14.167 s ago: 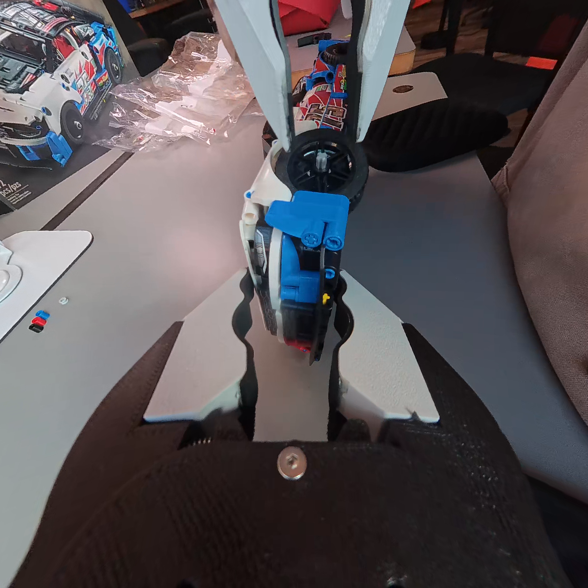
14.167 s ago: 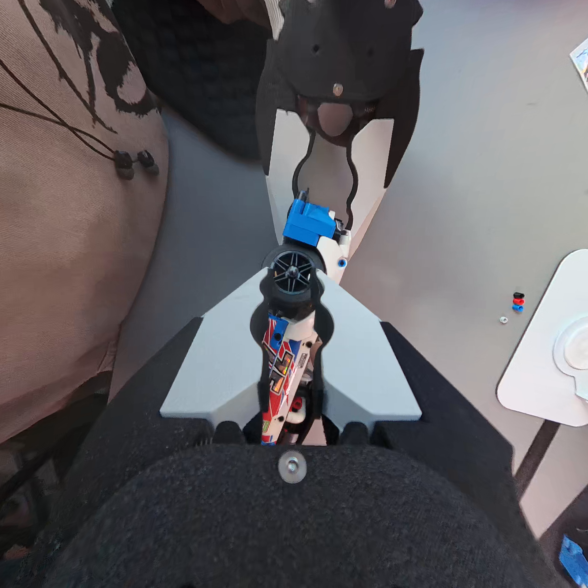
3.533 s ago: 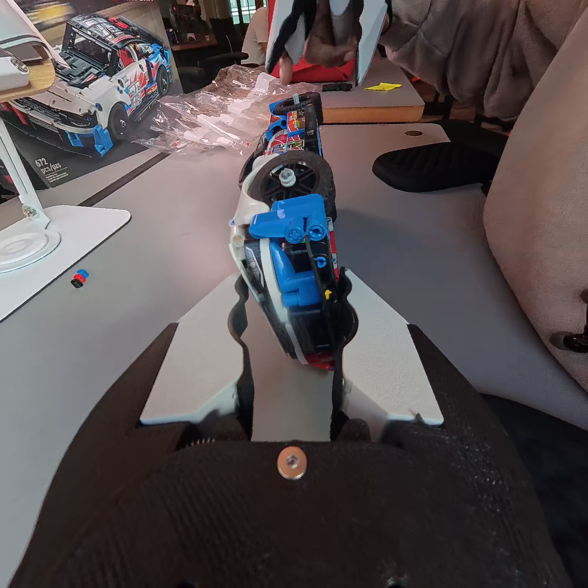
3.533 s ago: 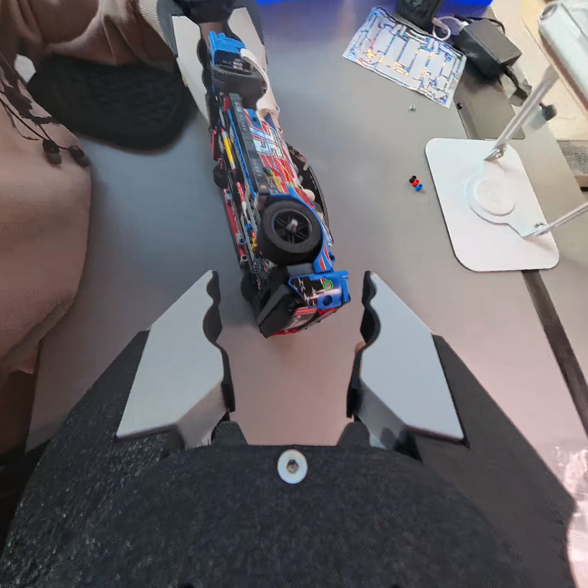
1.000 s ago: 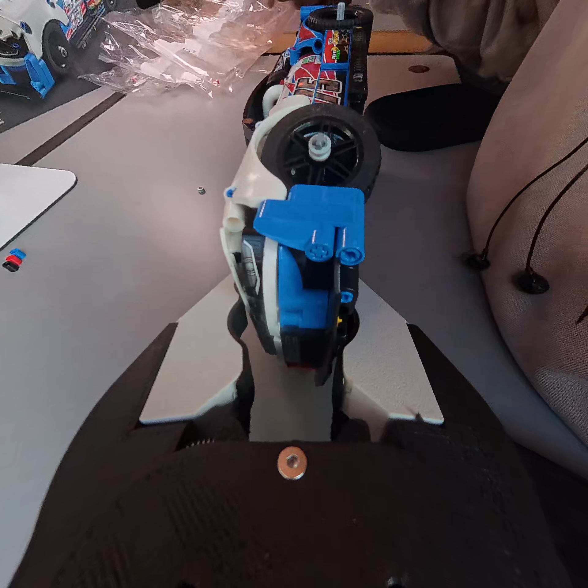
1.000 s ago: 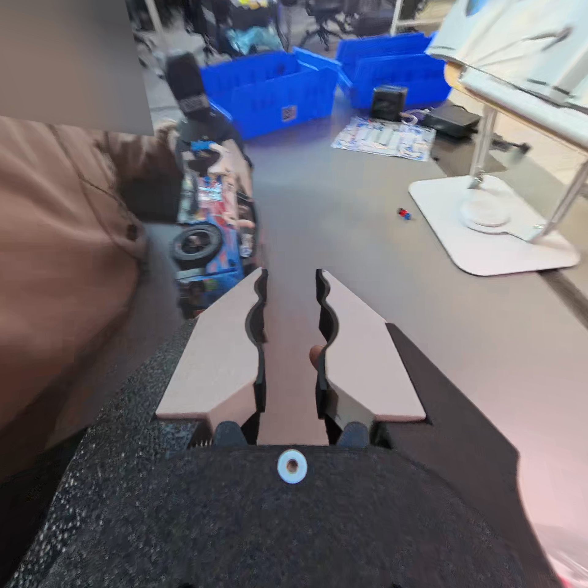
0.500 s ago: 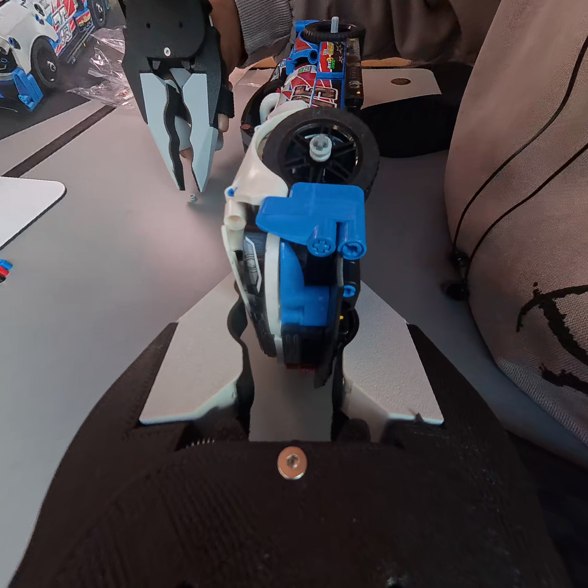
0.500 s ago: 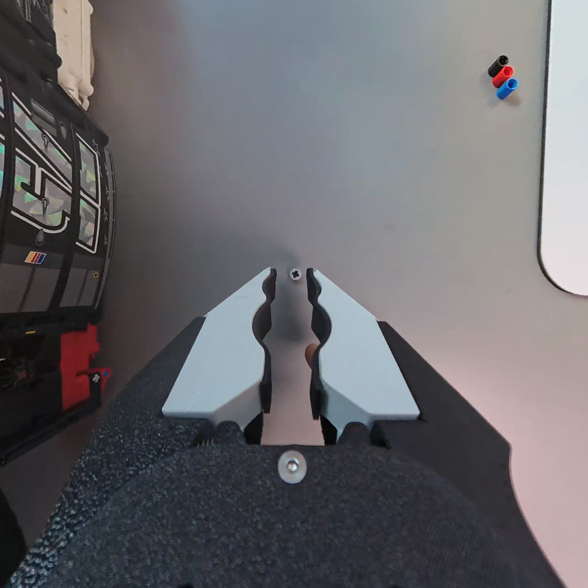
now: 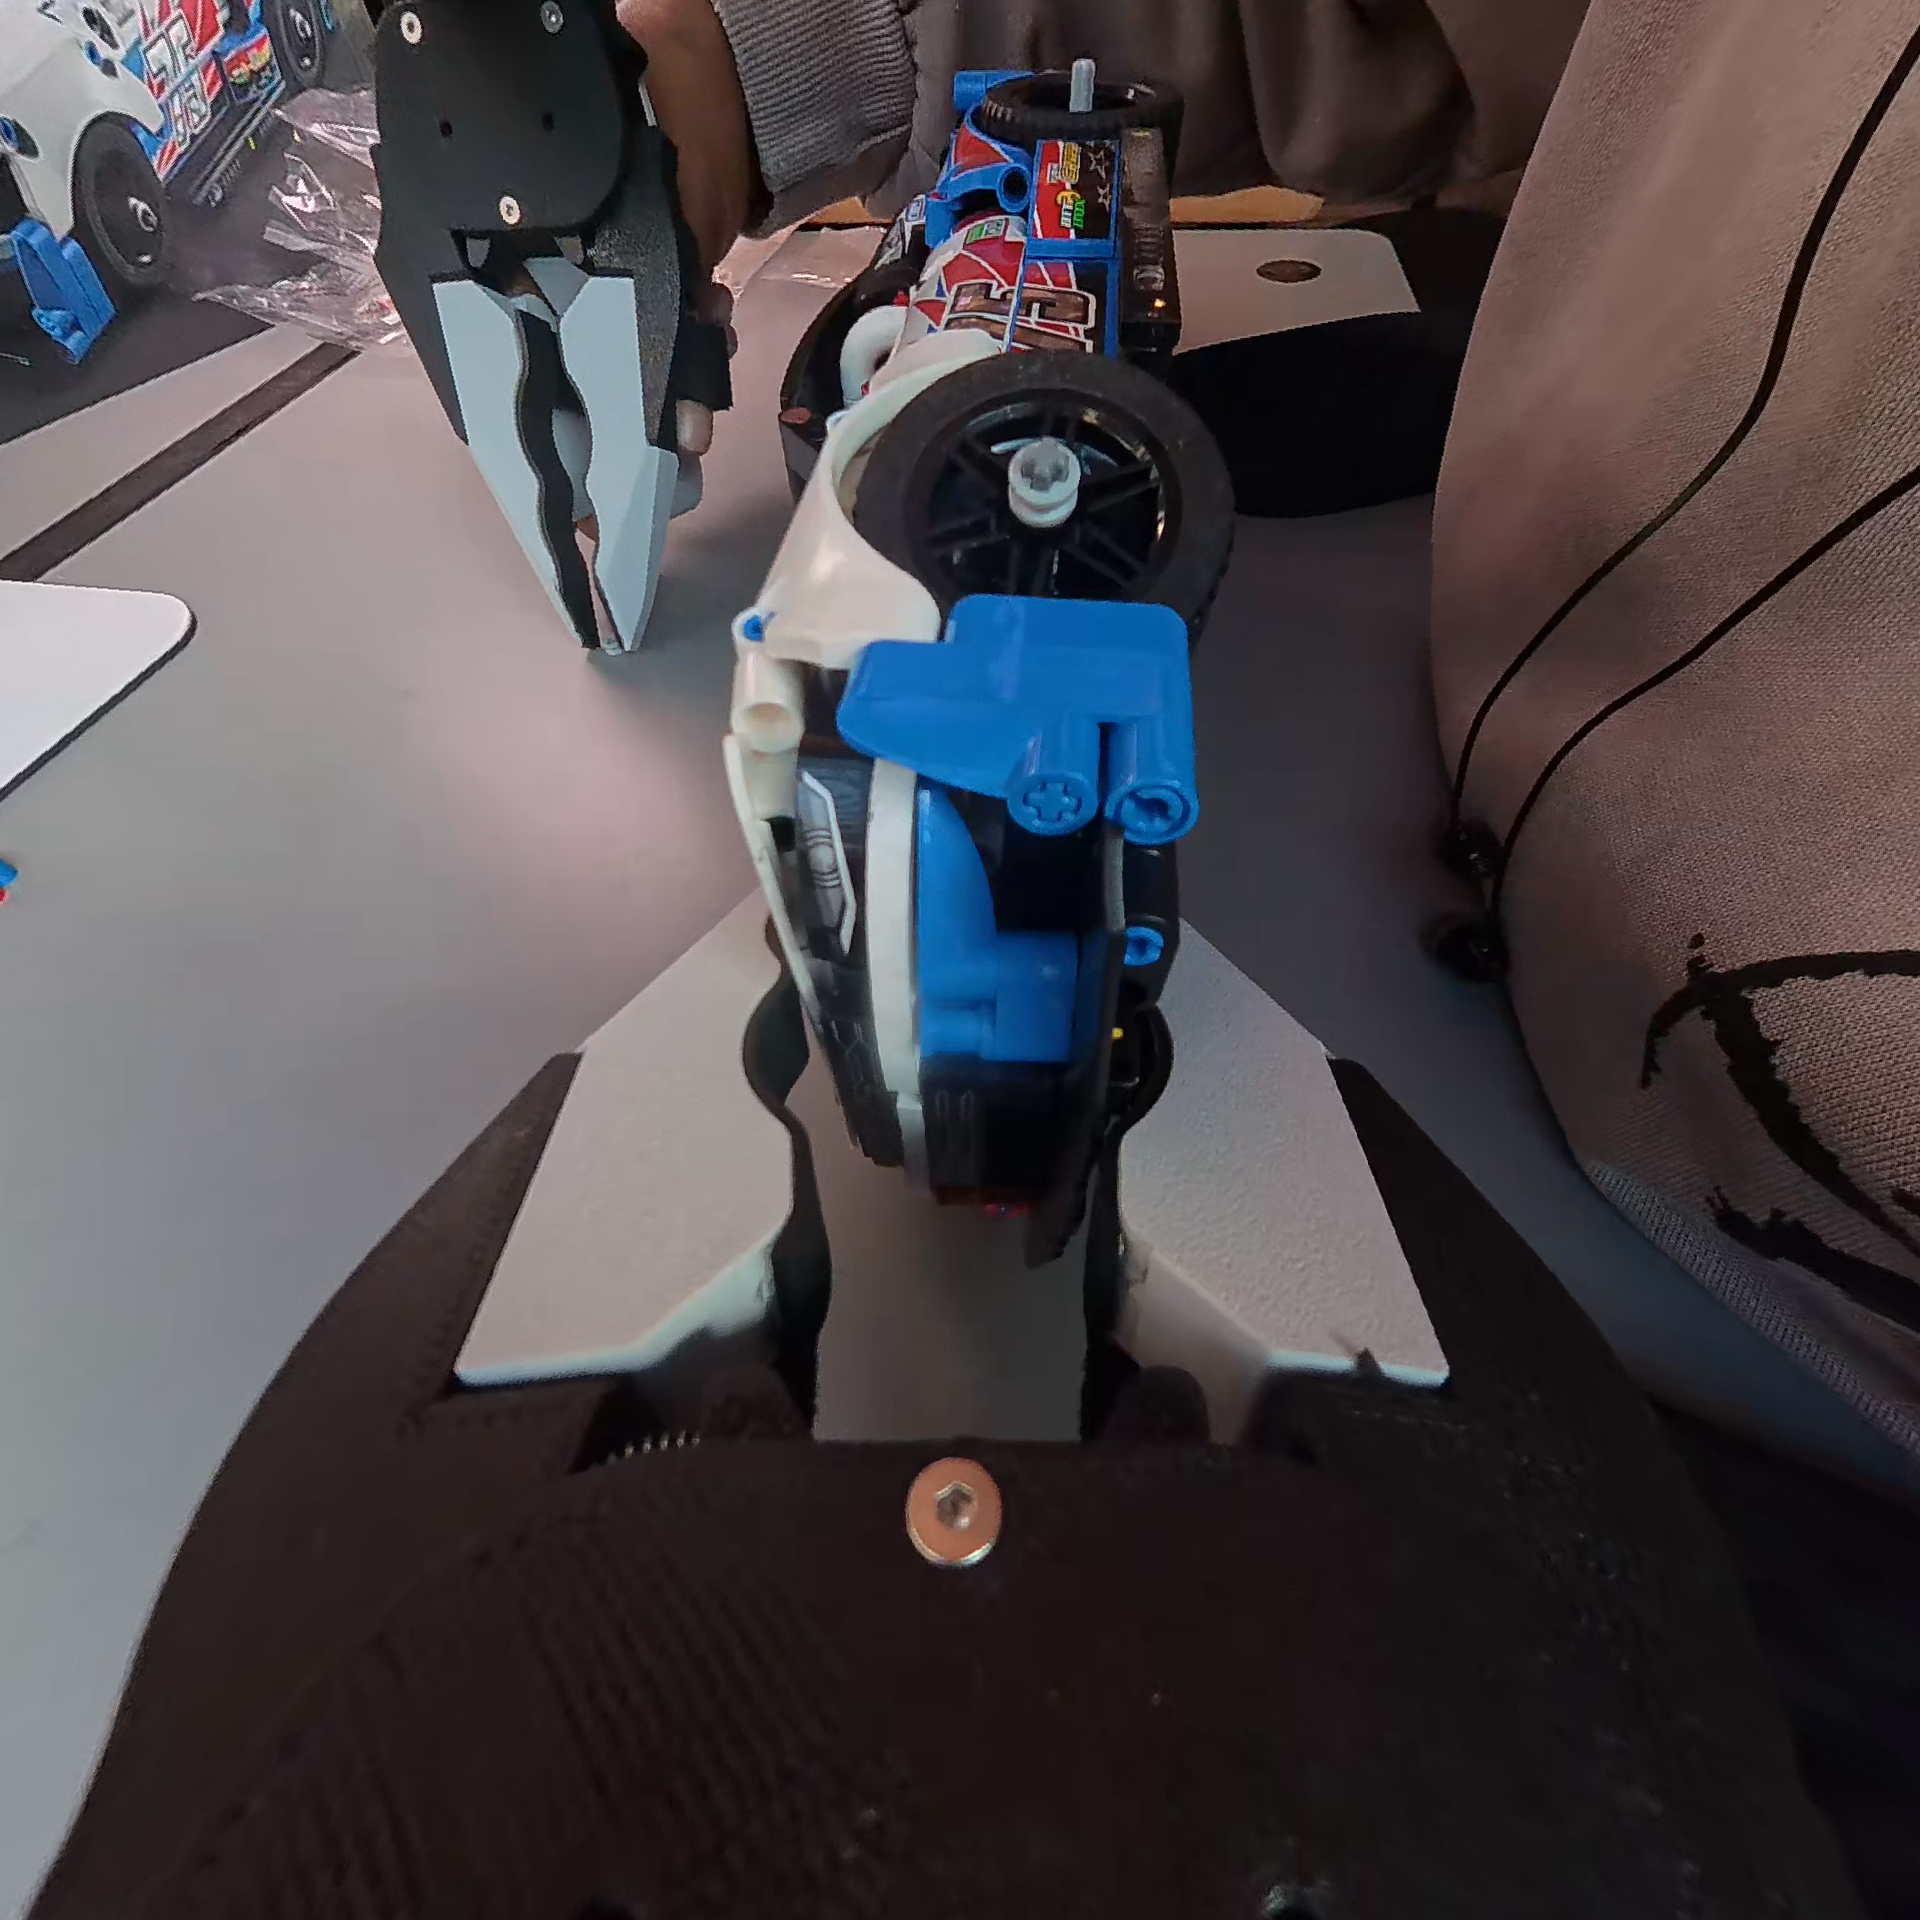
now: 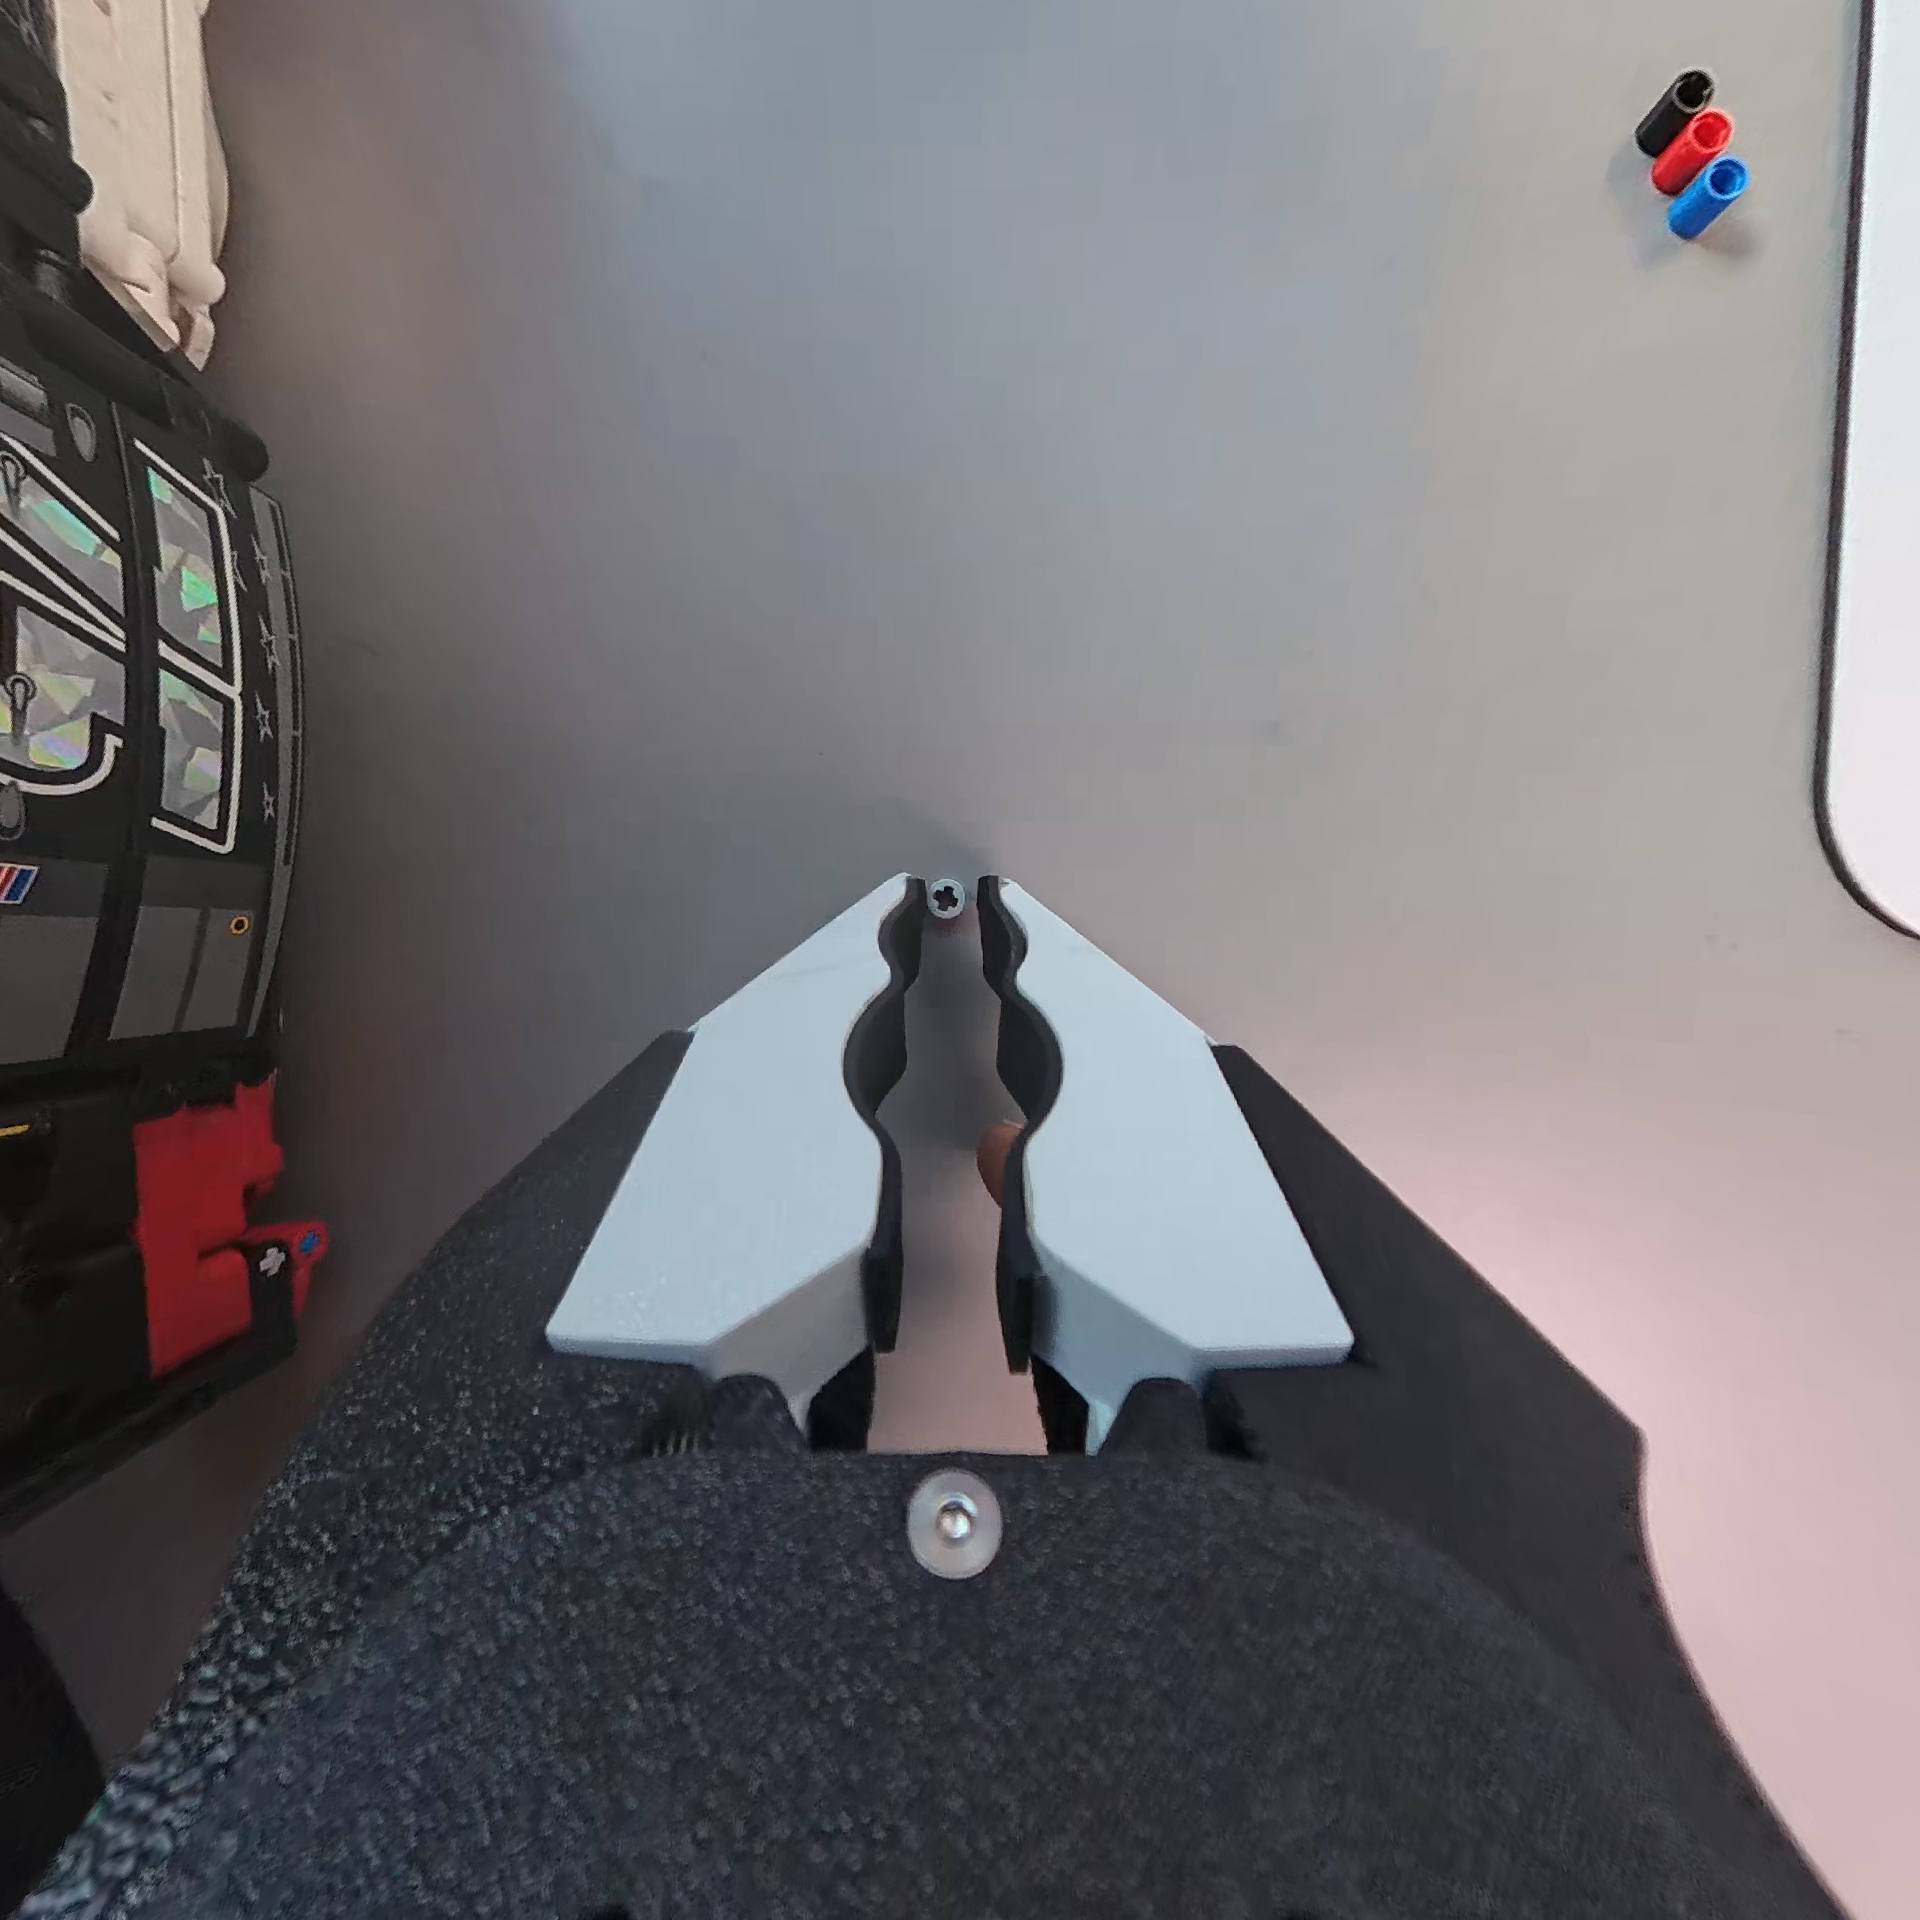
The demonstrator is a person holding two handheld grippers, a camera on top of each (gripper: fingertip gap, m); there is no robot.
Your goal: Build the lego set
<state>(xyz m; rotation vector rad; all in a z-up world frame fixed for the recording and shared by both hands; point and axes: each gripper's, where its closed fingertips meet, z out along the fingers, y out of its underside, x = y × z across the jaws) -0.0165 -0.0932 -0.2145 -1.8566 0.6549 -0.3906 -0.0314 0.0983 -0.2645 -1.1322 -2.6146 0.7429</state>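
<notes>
The Lego car (image 9: 997, 790) lies on its side on the grey table (image 9: 364, 883), one black wheel (image 9: 1044, 488) facing up. My left gripper (image 9: 971, 925) is shut on the car's blue and white front end. My right gripper (image 10: 947, 888) points down at the table left of the car, its tips closed around a small grey Lego piece (image 10: 947, 896). It also shows in the left wrist view (image 9: 608, 639), tips on the table. The car's black stickered roof (image 10: 125, 727) fills the left edge of the right wrist view.
Three small pins, black, red and blue (image 10: 1694, 156), lie by a white stand base (image 10: 1881, 520). The Lego box (image 9: 104, 135) and clear plastic bags (image 9: 322, 239) are at the far left. A black pad (image 9: 1320, 416) and a person's beige clothing (image 9: 1714, 623) are on the right. Left tips to right tips: about 20 cm.
My right gripper has let go of the car's rear, swung over to the table left of it, come down on the small grey piece and narrowed around it. The left gripper keeps holding the car.
</notes>
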